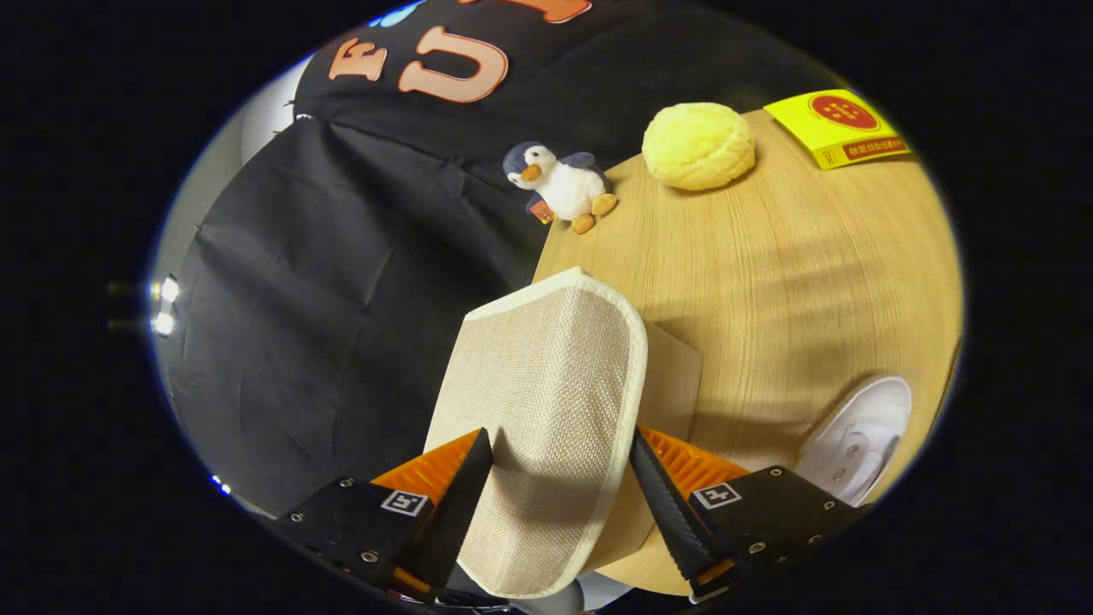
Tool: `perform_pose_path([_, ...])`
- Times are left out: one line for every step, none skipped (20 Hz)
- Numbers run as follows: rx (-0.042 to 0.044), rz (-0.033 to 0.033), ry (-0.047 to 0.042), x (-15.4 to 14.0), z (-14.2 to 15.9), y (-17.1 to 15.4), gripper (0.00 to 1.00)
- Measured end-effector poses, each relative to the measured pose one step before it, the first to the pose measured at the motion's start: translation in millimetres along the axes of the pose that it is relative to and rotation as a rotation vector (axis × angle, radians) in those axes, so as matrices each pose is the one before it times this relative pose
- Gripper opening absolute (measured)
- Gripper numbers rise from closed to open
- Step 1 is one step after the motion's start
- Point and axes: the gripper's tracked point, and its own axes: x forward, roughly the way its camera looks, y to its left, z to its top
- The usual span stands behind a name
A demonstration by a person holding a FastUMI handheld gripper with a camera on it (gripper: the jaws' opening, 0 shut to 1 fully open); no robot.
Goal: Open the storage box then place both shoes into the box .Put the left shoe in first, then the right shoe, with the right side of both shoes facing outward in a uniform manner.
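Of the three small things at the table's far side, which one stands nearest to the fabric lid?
The plush penguin; the yellow bun and yellow packet lie farther beyond the lid.

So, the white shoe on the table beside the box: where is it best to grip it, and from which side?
Probably at the open collar, coming from above. The white shoe lies on the wooden table, its opening facing up. The toe is hidden. The gripper straddles the fabric lid now; whether the fingers press it is unclear.
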Motion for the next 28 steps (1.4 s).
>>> perform_pose_path([0.00466,0.00979,0.01398,-4.58,-1.6,3.29,0.95])
perform_pose_path([-0.00795,0.00128,0.00319,-1.59,1.71,1.57,0.94])
perform_pose_path([-0.01097,0.00777,0.00521,-4.4,0.95,3.67,0.91])
perform_pose_path([-0.00252,0.00865,0.00549,-9.1,-1.49,7.2,0.88])
perform_pose_path([0.0031,0.00674,0.00873,-7.44,-0.25,8.5,0.83])
perform_pose_path([0.00193,0.01566,0.00397,-7.07,2.3,8.95,0.8])
perform_pose_path([-0.00196,0.03072,0.00522,-5.79,2.49,14.19,0.74])
perform_pose_path([-0.01283,0.03126,-0.00299,-6.7,2.8,17.2,0.72])
perform_pose_path([-0.02371,0.02132,-0.01059,-0.84,4.64,16.24,0.7])
perform_pose_path([-0.03134,0.01874,-0.01124,0.18,5.33,15.26,0.67])
perform_pose_path([-0.03066,0.01675,-0.00541,-0.04,1.77,16.18,0.66])
perform_pose_path([-0.02559,0.01802,0.00402,2.17,-0.4,14.18,0.64])
perform_pose_path([-0.01309,0.01848,0.01034,4.13,0.19,12.8,0.63])
perform_pose_path([-0.00461,0.0183,0.01236,3.08,-2.16,13.45,0.62])
perform_pose_path([-0.00863,0.01962,0.00963,6.12,0.34,12.21,0.62])
perform_pose_path([-0.01832,0.01405,0.01095,5.19,-0.81,10.14,0.62])
perform_pose_path([-0.02131,0.00232,0.00644,9.44,2.37,6.24,0.62])
perform_pose_path([-0.01273,-0.00302,-0.0079,8.21,4.71,6.62,0.62])
perform_pose_path([-0.00675,0.00262,-0.01504,6.9,6.73,5.67,0.62])
perform_pose_path([-0.00024,0.00059,-0.01141,5.65,4.27,6.44,0.62])
perform_pose_path([0.00549,0.00293,-0.00122,5.39,4.1,6.81,0.62])
perform_pose_path([0.00044,0.01612,0.0036,4.6,0.97,11.8,0.62])
perform_pose_path([-0.00794,0.00958,0.00111,4.47,2.66,12.02,0.61])
perform_pose_path([-0.01481,0.00565,-0.01017,7.69,6.25,9.73,0.58])
perform_pose_path([-0.02264,-0.00833,-0.01209,7.29,2.71,4.86,0.54])
perform_pose_path([-0.01981,-0.00189,0.00194,8.23,1.95,5.44,0.54])
perform_pose_path([-0.00434,0.0034,0.01075,6.38,-4.63,10.77,0.54])
perform_pose_path([0.00934,0.0145,0.01902,10.8,-3.06,12.22,0.54])
